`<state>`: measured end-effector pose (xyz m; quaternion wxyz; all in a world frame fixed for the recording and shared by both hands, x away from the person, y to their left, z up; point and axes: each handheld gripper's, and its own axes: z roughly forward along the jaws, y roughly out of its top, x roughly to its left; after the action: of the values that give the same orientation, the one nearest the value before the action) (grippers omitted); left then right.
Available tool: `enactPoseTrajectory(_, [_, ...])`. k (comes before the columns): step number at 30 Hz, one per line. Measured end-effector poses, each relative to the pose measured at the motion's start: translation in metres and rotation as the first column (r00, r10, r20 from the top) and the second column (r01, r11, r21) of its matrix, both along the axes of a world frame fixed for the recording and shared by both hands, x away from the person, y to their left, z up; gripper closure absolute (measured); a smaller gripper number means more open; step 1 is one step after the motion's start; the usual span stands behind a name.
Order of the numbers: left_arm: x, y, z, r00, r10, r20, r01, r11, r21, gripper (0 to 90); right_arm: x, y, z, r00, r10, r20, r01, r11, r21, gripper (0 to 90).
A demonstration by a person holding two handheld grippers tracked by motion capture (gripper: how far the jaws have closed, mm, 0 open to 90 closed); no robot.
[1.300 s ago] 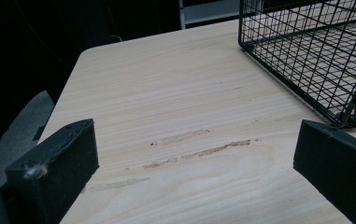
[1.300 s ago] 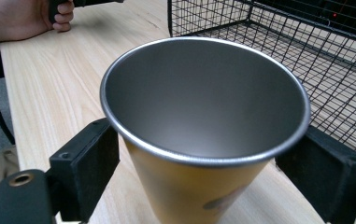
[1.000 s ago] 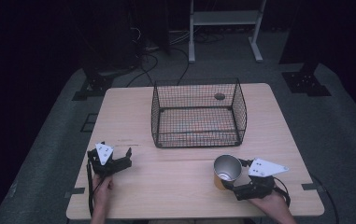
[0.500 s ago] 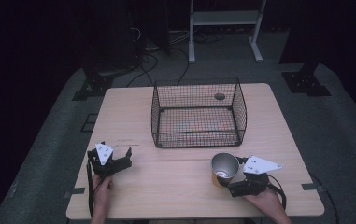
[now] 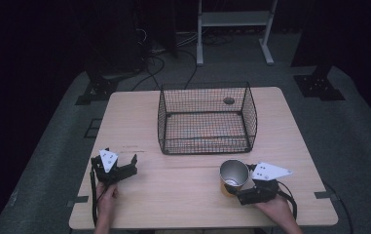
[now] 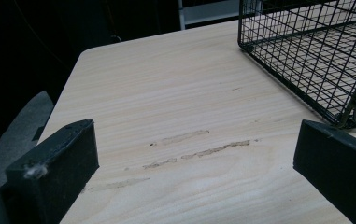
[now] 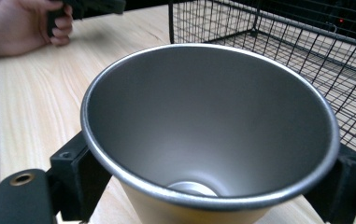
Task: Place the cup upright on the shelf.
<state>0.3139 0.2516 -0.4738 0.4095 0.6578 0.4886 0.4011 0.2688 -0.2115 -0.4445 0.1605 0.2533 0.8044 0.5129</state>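
A metal cup (image 5: 234,171) with a yellow outside stands upright on the table near the front right. My right gripper (image 5: 232,189) reaches it from the right. In the right gripper view the two black jaws flank the lower wall of the cup (image 7: 208,126) and press on it; they have just been closing with the cup between them. My left gripper (image 5: 116,165) rests at the front left, held by a hand. Its jaws stand wide apart over bare wood (image 6: 194,158), with nothing between them.
A black wire basket (image 5: 205,146) stands at the table's middle back, just beyond the cup; its near corner (image 6: 306,56) is close to the left gripper. The wooden table (image 5: 173,200) ends close behind both hands. A dark floor with cables and a stand lies beyond.
The right gripper and the cup have shifted slightly to the left. The left gripper has stayed where it was.
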Motion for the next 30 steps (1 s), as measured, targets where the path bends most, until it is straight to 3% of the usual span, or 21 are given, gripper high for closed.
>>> enactPoseTrajectory(9, [0.000, 0.000, 0.000, 1.0000, -0.001, -0.001, 0.001, 1.0000, 0.001, 0.0, 0.005, -0.008, 0.028, 0.9996, 0.026, -0.007, -0.026, 0.9990, 0.036, 13.4])
enactPoseTrajectory(19, [0.000, 0.000, 0.000, 1.0000, 0.000, -0.001, 0.000, 1.0000, 0.000, 0.0, 0.018, -0.009, 0.054, 0.9976, 0.066, -0.018, -0.066, 0.9978, 0.012, 13.4])
enactPoseTrajectory(25, [0.000, 0.000, 0.000, 1.0000, 0.000, 0.000, 0.000, 1.0000, -0.001, 0.0, 0.024, -0.011, 0.065, 0.9969, 0.075, -0.022, -0.074, 0.9964, 0.041, 13.4])
enactPoseTrajectory(30, [0.000, 0.000, 0.000, 1.0000, 0.000, -0.001, 0.000, 1.0000, 0.000, 0.0, 0.028, -0.011, 0.074, 0.9969, 0.078, -0.008, -0.078, 0.9964, 0.033, 13.4])
